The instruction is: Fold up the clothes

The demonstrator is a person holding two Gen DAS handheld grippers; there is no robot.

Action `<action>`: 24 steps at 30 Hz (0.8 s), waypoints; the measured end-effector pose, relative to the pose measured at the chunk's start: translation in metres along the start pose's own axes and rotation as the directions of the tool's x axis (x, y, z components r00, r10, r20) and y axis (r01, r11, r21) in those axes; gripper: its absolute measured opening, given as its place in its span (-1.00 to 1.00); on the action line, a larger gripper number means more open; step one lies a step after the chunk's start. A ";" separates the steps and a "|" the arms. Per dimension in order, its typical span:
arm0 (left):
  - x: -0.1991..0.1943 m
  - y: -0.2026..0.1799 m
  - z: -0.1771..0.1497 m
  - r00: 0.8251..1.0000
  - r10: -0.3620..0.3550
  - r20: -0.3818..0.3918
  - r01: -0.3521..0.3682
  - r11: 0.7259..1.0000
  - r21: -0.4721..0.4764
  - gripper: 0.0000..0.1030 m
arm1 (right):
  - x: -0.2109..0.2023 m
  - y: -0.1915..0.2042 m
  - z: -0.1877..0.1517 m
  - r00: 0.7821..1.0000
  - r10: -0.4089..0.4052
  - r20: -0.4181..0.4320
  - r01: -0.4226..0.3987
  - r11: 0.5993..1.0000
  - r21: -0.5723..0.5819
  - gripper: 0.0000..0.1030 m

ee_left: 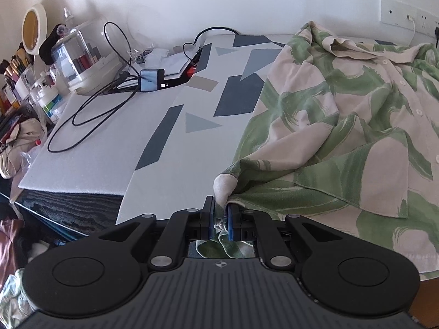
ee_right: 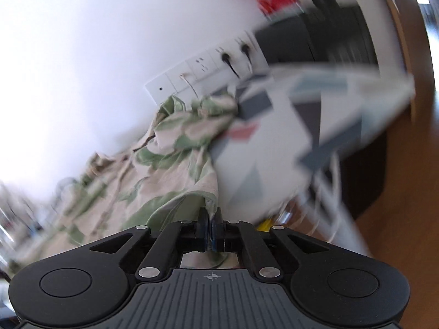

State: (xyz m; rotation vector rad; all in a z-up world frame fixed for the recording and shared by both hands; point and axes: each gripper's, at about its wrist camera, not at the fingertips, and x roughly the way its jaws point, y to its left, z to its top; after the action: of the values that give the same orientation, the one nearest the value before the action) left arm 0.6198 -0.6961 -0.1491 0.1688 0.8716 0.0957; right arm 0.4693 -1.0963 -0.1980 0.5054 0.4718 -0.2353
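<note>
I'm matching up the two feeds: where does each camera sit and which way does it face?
Left wrist: on the left gripper, facing across the patterned mat to the wall; its fingers pinch the shirt.
Right wrist: on the right gripper, tilted and blurred, facing the wall sockets; its fingers pinch the shirt.
Shared: shirt, mat, sockets.
</note>
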 end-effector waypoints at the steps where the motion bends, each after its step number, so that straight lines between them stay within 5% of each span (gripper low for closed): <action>1: -0.001 0.001 -0.002 1.000 -0.018 -0.003 0.018 0.999 -0.026 -0.81 | 0.001 0.000 0.011 1.000 -0.028 -0.007 0.027 0.998 -0.049 -0.97; 8: -0.015 -0.006 -0.031 0.996 -0.093 0.003 0.093 0.987 -0.132 -0.82 | 0.000 0.010 0.069 0.984 -0.173 0.047 0.178 0.914 -0.364 -1.00; 14: -0.022 -0.034 -0.066 0.990 -0.139 -0.001 0.139 0.990 0.002 -0.86 | 0.014 0.001 0.052 0.965 -0.248 -0.081 0.189 0.879 -0.437 -1.00; 24: -0.028 -0.039 -0.078 0.979 -0.205 0.000 0.205 0.978 0.036 -0.86 | 0.017 -0.011 0.066 0.941 -0.338 -0.020 0.289 0.833 -0.472 -1.00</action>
State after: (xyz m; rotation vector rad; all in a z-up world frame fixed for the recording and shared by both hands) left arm 0.5425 -0.7301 -0.1847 0.1119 0.8826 -0.1130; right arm 0.5049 -1.1411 -0.1599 -0.0368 0.6910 -0.4022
